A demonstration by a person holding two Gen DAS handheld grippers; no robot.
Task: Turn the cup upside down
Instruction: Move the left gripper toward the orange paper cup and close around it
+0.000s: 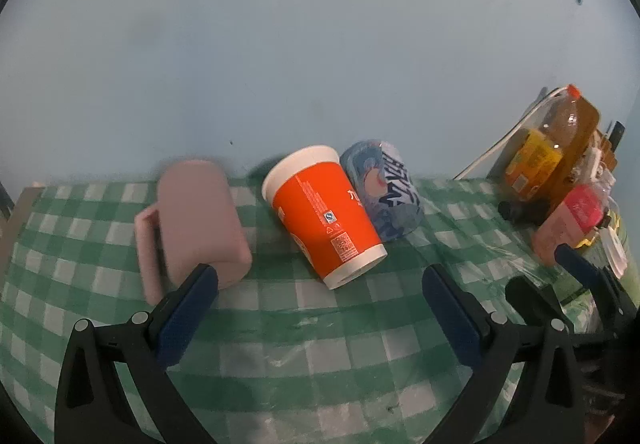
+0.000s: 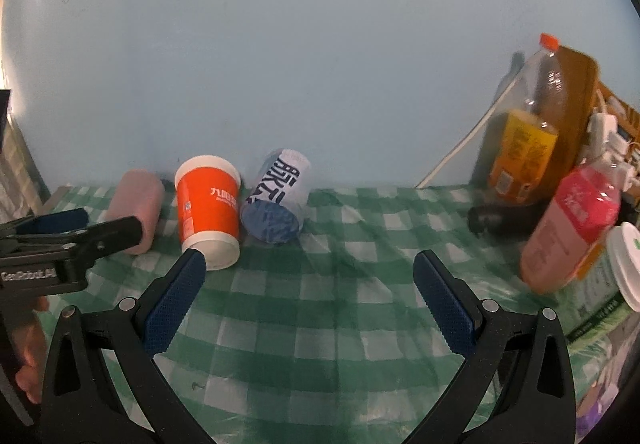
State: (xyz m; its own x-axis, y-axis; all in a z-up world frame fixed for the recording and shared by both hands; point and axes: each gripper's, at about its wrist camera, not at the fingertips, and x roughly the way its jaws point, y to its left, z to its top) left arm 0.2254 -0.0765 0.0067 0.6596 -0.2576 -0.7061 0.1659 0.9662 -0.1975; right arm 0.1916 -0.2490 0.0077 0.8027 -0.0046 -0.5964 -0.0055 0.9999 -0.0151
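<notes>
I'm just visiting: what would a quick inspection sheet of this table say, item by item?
Surface: green checked cloth, wrinkled.
Job's things: orange cup, blue cup and pink mug, all three on their sides near the wall.
Clutter: big amber bottle, pink bottle, white-lidded tub, at the right.
Grippers: left gripper and right gripper, both open, holding nothing, short of the cups.
Cables: white cable up the wall.
Surroundings: pale blue wall.

On the tablecloth (image 1: 304, 328), the paper cup (image 1: 324, 211) lay between the mug (image 1: 196, 219) on its left and the printed cup (image 1: 384, 191) touching its right
</notes>
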